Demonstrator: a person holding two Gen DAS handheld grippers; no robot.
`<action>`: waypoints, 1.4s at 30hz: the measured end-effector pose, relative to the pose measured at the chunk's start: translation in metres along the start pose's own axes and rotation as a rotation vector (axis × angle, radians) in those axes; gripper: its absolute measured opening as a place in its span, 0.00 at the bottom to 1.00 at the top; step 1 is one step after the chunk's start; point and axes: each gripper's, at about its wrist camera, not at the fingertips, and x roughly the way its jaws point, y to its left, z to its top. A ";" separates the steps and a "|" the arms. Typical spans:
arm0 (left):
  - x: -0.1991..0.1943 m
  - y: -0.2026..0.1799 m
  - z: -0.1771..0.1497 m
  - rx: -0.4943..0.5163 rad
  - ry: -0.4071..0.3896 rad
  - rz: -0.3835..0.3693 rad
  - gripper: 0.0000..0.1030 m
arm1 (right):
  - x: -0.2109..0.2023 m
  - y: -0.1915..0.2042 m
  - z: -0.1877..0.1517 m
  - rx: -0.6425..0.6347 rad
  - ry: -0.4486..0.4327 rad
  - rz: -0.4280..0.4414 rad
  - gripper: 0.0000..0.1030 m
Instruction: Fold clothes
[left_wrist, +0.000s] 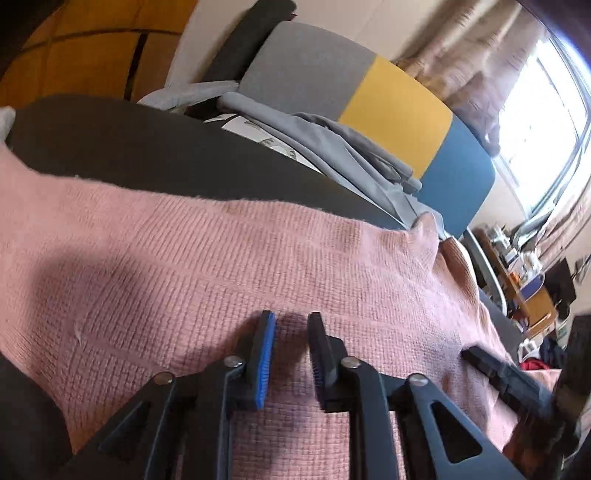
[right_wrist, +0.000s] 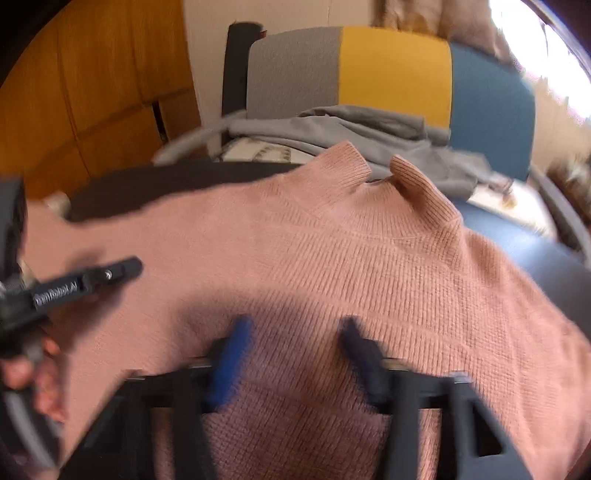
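A pink knit sweater (left_wrist: 221, 251) lies spread flat on a dark surface, its ribbed collar (right_wrist: 373, 173) pointing toward the far chair. My left gripper (left_wrist: 291, 325) hovers just over the sweater's middle, jaws a little apart, holding nothing. My right gripper (right_wrist: 295, 332) is open and empty, low over the sweater below the collar; this view is blurred. The left gripper's finger also shows in the right wrist view (right_wrist: 110, 273) at the left, with the hand behind it. The right gripper's finger shows in the left wrist view (left_wrist: 495, 365) at the right.
A chair with a grey, yellow and blue back (right_wrist: 391, 70) stands behind the surface, with grey clothes (right_wrist: 369, 129) heaped on its seat. A wooden wardrobe (right_wrist: 92, 92) is at the left. A cluttered desk (left_wrist: 524, 280) and a bright window (left_wrist: 546, 110) are at the right.
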 end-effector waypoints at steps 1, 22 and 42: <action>0.000 -0.002 0.000 0.010 -0.003 0.010 0.16 | 0.001 -0.011 0.008 0.028 -0.007 -0.004 0.35; -0.007 -0.004 -0.002 0.034 -0.029 0.035 0.16 | -0.028 -0.138 0.021 0.201 -0.073 -0.206 0.33; -0.002 -0.013 0.001 0.068 -0.026 0.068 0.16 | -0.051 -0.192 -0.011 0.304 -0.013 -0.341 0.48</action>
